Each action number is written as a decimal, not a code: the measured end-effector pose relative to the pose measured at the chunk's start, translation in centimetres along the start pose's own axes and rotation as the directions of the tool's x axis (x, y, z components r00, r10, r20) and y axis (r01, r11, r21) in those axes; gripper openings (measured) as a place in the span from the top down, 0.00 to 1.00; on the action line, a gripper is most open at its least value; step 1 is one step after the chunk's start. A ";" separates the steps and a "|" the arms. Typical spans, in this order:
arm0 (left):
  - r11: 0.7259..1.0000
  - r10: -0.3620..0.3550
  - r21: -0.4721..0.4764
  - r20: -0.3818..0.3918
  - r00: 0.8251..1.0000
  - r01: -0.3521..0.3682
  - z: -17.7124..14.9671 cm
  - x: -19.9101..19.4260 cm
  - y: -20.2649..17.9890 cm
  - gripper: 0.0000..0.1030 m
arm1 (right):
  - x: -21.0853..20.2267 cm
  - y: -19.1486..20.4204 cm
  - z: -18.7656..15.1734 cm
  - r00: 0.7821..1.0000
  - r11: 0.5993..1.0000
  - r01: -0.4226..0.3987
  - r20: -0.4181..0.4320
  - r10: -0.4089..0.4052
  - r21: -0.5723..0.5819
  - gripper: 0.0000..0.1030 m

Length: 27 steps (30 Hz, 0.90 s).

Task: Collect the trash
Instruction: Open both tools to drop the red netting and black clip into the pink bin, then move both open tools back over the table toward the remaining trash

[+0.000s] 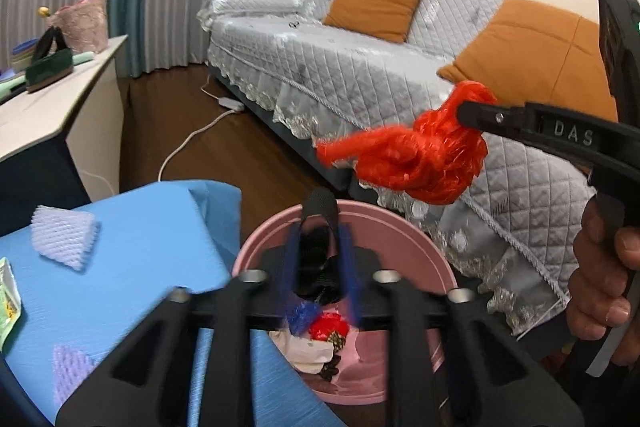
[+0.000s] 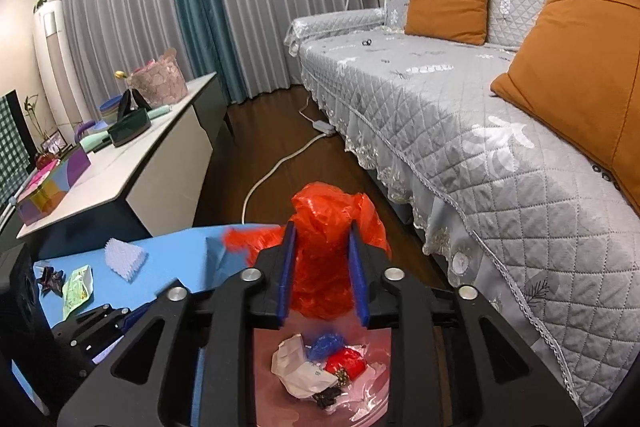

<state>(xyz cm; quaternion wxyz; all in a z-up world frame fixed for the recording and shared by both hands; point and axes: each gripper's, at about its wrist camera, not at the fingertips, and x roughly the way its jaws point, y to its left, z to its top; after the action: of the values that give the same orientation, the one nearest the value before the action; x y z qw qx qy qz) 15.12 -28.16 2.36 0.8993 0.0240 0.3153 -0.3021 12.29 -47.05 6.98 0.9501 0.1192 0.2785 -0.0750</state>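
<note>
Right gripper (image 2: 322, 267) grasps red plastic bag (image 2: 332, 251), centre frame, above pink bin (image 1: 400, 227): positioned for drop. Left gripper (image 1: 320, 259) jaws parted, empty, over bin; blue scrap (image 2: 326, 345) lies inside. Foam net (image 1: 66, 239) awaits on blue table (image 1: 160, 247), lower left.

Both tipped downward. Left gripper (image 1: 322, 259) partly apart, pinching nothing. Right gripper (image 2: 322, 267) clamped on red plastic bag (image 2: 328, 247); hand (image 1: 604, 291) gripping its handle.
</note>
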 end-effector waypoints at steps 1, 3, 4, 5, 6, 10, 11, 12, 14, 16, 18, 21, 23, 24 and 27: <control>1.000 0.001 -0.001 0.002 1.000 -0.001 -0.1 -0.1 0.0 0.62 | 0.0 -0.1 -0.1 1.000 1.000 0.000 0.000 0.000 0.005 0.68; 1.000 -0.003 -0.006 0.000 1.000 0.003 -0.4 -0.2 0.2 0.62 | 0.0 -0.3 -0.1 1.000 1.000 0.002 0.002 -0.002 0.016 0.66; 1.000 -0.005 -0.009 -0.001 1.000 0.005 -0.5 -0.4 0.2 0.62 | 0.0 -0.4 -0.1 1.000 1.000 0.001 0.002 -0.001 0.022 0.65; 1.000 -0.005 -0.010 -0.001 1.000 0.005 -0.6 -0.5 0.3 0.62 | -0.1 -0.4 -0.1 1.000 1.000 0.000 0.002 0.000 0.026 0.65; 1.000 -0.006 -0.011 -0.001 1.000 0.006 -0.7 -0.8 0.4 0.62 | 0.0 -0.4 -0.1 1.000 1.000 -0.002 0.000 0.002 0.030 0.65; 1.000 -0.003 -0.009 0.005 1.000 0.003 -0.9 -2.0 0.6 0.62 | -0.2 -0.2 0.0 1.000 1.000 -0.007 0.003 0.007 0.026 0.65; 1.000 -0.002 -0.009 0.009 1.000 0.002 -0.8 -2.4 0.7 0.62 | -0.2 0.0 0.0 1.000 1.000 -0.007 0.005 0.007 0.022 0.65; 1.000 0.000 -0.008 0.013 1.000 0.000 -0.8 -2.7 0.7 0.62 | -0.2 0.1 0.0 1.000 1.000 -0.008 0.006 0.008 0.018 0.65; 1.000 0.007 -0.008 0.026 1.000 -0.007 -0.7 -3.7 1.1 0.62 | -0.4 0.4 0.0 1.000 1.000 -0.010 0.010 0.010 0.014 0.65; 1.000 0.016 -0.007 0.034 0.999 -0.015 -0.6 -4.7 1.5 0.62 | -0.8 0.9 0.0 1.000 1.000 -0.013 0.022 0.012 0.012 0.65; 1.000 0.025 0.000 0.043 0.999 -0.025 -0.6 -5.6 1.8 0.62 | -1.5 1.4 0.1 0.999 1.000 -0.021 0.046 0.021 0.007 0.65; 0.999 0.043 0.004 0.065 0.997 -0.043 -0.5 -7.6 2.7 0.62 | -2.4 2.4 0.2 0.997 1.000 -0.029 0.075 0.029 -0.007 0.65; 0.999 0.051 0.005 0.076 0.996 -0.051 -0.6 -8.7 3.2 0.62 | -2.8 3.2 0.1 0.995 0.999 -0.038 0.087 0.039 -0.018 0.65; 0.998 0.055 0.006 0.083 0.995 -0.056 -0.7 -9.5 3.6 0.62 | -3.0 3.8 0.1 0.995 0.999 -0.043 0.093 0.046 -0.030 0.65; 0.997 0.071 0.010 0.098 0.993 -0.072 -1.1 -11.3 4.8 0.62 | -3.4 5.2 0.0 0.993 0.996 -0.054 0.104 0.060 -0.064 0.65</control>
<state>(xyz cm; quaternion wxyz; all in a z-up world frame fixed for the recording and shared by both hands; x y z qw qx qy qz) 10.21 -18.00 7.33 0.9236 0.0264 0.2680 -0.2727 10.54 -41.77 9.77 0.9684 0.0939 0.2265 -0.0454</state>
